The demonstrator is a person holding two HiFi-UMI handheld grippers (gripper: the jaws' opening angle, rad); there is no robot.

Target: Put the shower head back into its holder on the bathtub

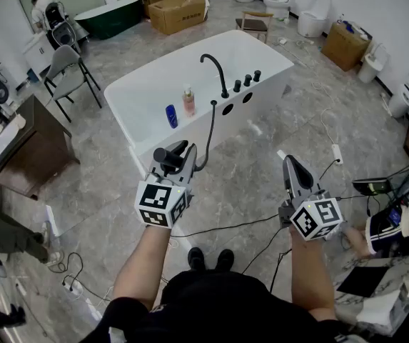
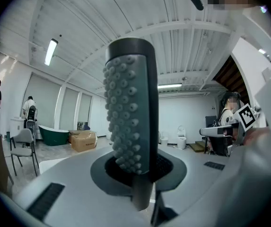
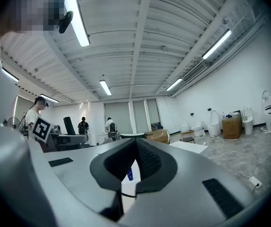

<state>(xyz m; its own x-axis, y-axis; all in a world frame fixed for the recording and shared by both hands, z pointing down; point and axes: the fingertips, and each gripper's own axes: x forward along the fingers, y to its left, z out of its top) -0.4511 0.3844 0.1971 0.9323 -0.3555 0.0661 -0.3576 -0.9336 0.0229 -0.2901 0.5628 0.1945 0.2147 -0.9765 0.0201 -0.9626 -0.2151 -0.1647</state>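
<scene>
Dark grey handheld shower head point(image 2: 130, 108) upright, pinched between the jaws of the left gripper point(image 1: 184, 152), its hose point(image 1: 210, 138) trailing to the white bathtub point(image 1: 147, 84) just ahead, right gripper point(image 1: 292, 164) alongside, jaws pressed together, nothing between them, over the stone floor point(image 1: 247, 184)

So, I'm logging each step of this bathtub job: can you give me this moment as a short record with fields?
left gripper: shut on the shower head, held level, short of the bathtub
right gripper: shut, nothing between its jaws
hose: runs from the shower head up to the tub deck beside the faucet
bottles: blue bottle and pink bottle upright at the tub's near side
task state: shower head not yet back on the bathtub
</scene>
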